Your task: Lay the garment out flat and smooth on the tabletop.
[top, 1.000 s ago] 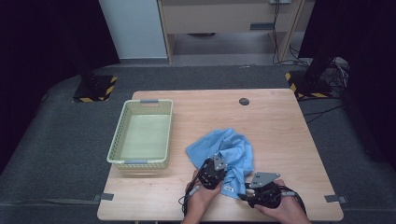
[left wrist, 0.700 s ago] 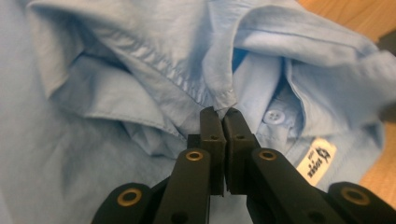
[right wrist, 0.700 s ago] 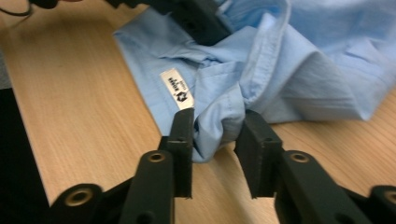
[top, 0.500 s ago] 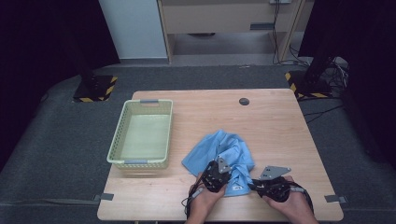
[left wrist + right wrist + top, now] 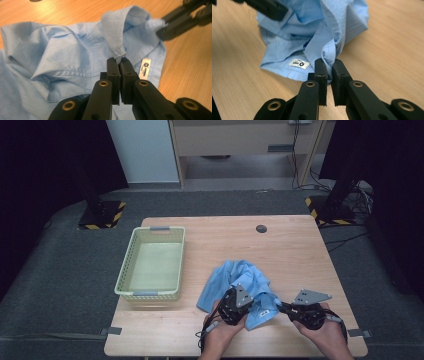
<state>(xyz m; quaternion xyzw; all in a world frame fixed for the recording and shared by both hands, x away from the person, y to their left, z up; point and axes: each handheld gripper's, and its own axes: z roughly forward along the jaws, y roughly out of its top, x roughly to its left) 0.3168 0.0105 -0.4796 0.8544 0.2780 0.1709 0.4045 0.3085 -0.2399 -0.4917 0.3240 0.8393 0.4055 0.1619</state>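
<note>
- Left gripper (image 5: 234, 304): jaws pressed together on an edge of the blue shirt (image 5: 239, 282); the left gripper view shows a hemmed corner of cloth pinched at the tips (image 5: 119, 60) and standing up in a fold.
- Shirt lies crumpled on the table (image 5: 300, 250), near the person's edge, right of centre; well apart from the green basket (image 5: 152, 265), which sits on the left side with nothing in it.
- White label (image 5: 145, 67) faces up near the shirt's near hem.
- Right gripper (image 5: 285, 308): jaws closed on a bunched fold of the same shirt, cloth wedged between the tips (image 5: 327, 67).
- Progress, judged: both grasps look secured; the garment is not yet spread, folded or lifted clear. Most of the work seems left, whether flattening or moving to the basket.
- Orientation: heap has no clean axis; roughly it runs from the far left down to the near right, toward the right gripper. Collar direction cannot be told.
</note>
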